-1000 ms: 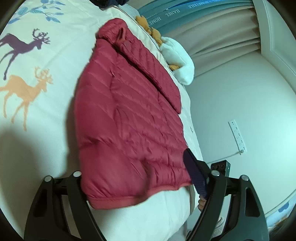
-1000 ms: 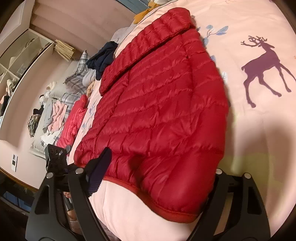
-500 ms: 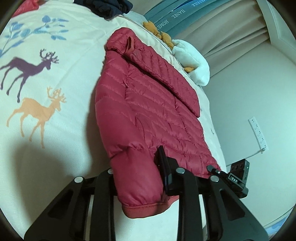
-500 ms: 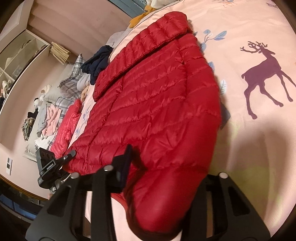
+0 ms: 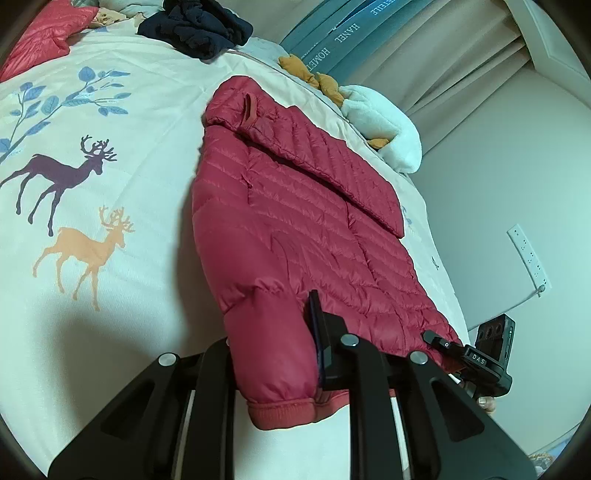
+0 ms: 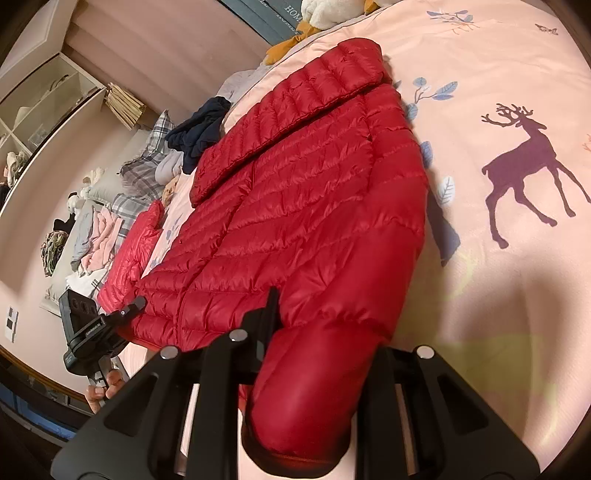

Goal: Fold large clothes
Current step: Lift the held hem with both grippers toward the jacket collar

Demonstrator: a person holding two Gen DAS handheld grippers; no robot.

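Jacket (image 5: 295, 229), red quilted, lies flat on bed (image 5: 110, 155), hem corners toward cameras. Left tongs (image 5: 273, 354) just closed, pinching one hem corner; right tongs (image 6: 314, 354) just closed on other corner. Risks: slick puffy fabric slipping from shallow pinch; uneven lift skewing fold; folded-in sleeve sliding out.

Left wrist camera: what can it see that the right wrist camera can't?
Only the left wrist view shows the orange deer printed on the bedspread and the white power strip on the wall. Only the right wrist view shows the shelves and the plaid pillow. Both show the red puffer jacket lying on the bed, the purple deer, the dark blue clothes, and a gripper clamped on each bottom corner: left gripper, right gripper.
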